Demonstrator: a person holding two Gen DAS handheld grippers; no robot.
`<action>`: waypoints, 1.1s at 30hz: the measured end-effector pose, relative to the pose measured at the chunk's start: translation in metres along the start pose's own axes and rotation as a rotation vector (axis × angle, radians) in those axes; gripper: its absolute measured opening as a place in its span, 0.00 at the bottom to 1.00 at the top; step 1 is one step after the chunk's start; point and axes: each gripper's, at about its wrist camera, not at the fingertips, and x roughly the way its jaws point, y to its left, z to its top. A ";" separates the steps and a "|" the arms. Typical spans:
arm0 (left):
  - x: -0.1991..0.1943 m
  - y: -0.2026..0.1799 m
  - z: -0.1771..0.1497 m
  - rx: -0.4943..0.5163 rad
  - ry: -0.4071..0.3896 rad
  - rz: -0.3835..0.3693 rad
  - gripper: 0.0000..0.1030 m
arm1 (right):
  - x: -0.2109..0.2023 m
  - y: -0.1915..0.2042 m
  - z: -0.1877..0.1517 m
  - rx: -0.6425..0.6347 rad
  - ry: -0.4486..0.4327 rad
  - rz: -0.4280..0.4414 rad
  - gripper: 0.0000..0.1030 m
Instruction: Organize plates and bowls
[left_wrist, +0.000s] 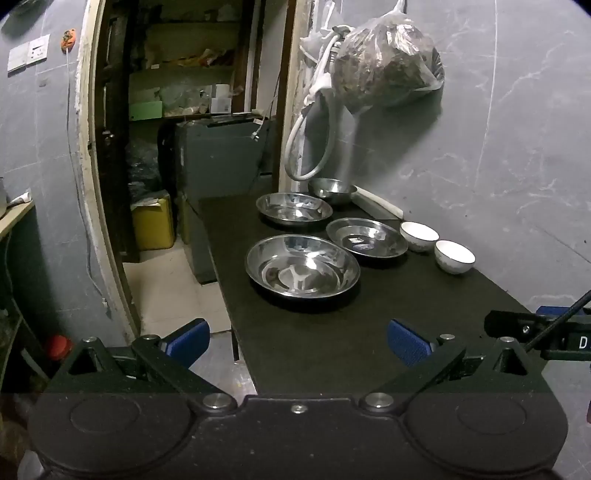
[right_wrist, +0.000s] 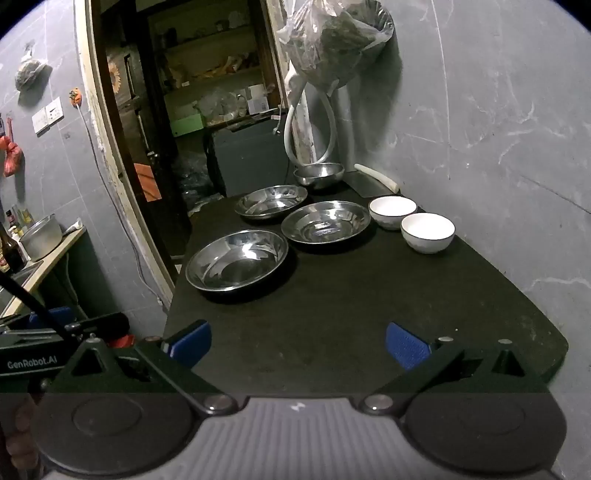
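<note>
Three steel plates lie on the black counter (left_wrist: 332, 350): a near one (left_wrist: 303, 266) (right_wrist: 237, 260), a right one (left_wrist: 366, 236) (right_wrist: 325, 221) and a far one (left_wrist: 294, 208) (right_wrist: 271, 201). A small steel bowl (left_wrist: 332, 189) (right_wrist: 319, 173) stands behind them. Two white bowls (left_wrist: 419, 235) (left_wrist: 454, 256) stand by the wall, also in the right wrist view (right_wrist: 392, 210) (right_wrist: 427, 230). My left gripper (left_wrist: 297, 341) is open and empty above the counter's near left edge. My right gripper (right_wrist: 298, 343) is open and empty above the near counter.
A grey wall runs along the counter's right side. A filled plastic bag (left_wrist: 388, 62) and a white hose (left_wrist: 314, 147) hang above the far end. A white-handled knife (left_wrist: 378, 205) lies by the wall. A doorway with shelves opens on the left, floor below.
</note>
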 end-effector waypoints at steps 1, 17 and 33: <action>0.000 0.000 0.000 -0.001 0.001 -0.001 0.99 | 0.000 0.000 0.000 -0.001 -0.001 -0.001 1.00; -0.002 -0.007 0.007 0.009 -0.002 0.007 0.99 | 0.002 -0.001 0.008 0.003 -0.001 0.002 1.00; 0.001 -0.003 0.003 0.020 -0.001 0.002 0.99 | 0.000 0.001 0.001 0.008 -0.010 -0.017 1.00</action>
